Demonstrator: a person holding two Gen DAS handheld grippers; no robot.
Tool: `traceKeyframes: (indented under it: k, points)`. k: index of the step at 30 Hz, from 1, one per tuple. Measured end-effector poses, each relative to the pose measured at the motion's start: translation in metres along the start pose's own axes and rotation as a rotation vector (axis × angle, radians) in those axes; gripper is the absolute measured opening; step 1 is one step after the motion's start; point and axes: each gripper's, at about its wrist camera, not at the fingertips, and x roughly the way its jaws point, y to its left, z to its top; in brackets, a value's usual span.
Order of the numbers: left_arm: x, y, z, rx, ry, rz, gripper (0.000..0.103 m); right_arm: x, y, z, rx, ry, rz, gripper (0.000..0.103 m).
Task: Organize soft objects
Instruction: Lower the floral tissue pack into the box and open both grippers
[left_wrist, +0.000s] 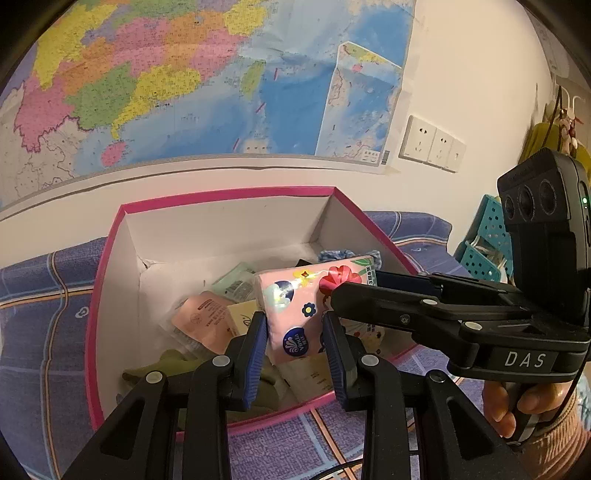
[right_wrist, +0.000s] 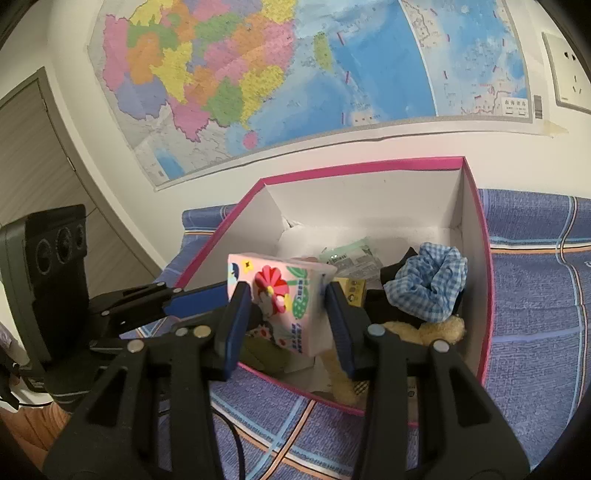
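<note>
1. Overhead, a glossy paper wall map in flat blocks of pink, yellow, green and blue covered the pale wall, with a row of white plastic sockets just beside its lower right corner.
2. A purple woven cloth with orange and pale blue stripes lay under everything.
3. On it stood an open rectangular cardboard box, pink along the rim and matte white inside.
4. Inside the box lay a crumpled blue gingham scrunchie against the right wall, a fuzzy tan plush piece just below it, and flat crinkly sachets, one mint green and one peach.
5. The tissue pack, a soft pink brick in shiny film printed with flowers, hung tilted above the box's contents.
6. The left gripper had its ribbed blue pads closed narrowly on one end of the pack.
7. The right gripper pinched the other end between its own blue pads, somewhat wider.
</note>
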Motion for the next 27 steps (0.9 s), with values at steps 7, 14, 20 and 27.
traceKeyframes:
  k: [7, 14, 20, 27]
  points:
    - [0.007, 0.005, 0.0, -0.012, 0.015, 0.008, 0.03, 0.009, -0.003, 0.001, 0.011, 0.019, 0.003, 0.045]
    - [0.012, 0.007, 0.001, -0.019, 0.023, 0.015, 0.03, 0.016, -0.007, 0.002, 0.02, 0.03, 0.005, 0.045]
    - [0.019, 0.01, 0.003, -0.024, 0.034, 0.021, 0.03, 0.023, -0.01, 0.004, 0.027, 0.038, 0.0, 0.045]
    - [0.027, 0.013, 0.003, -0.034, 0.051, 0.022, 0.03, 0.031, -0.014, 0.006, 0.035, 0.051, -0.016, 0.045]
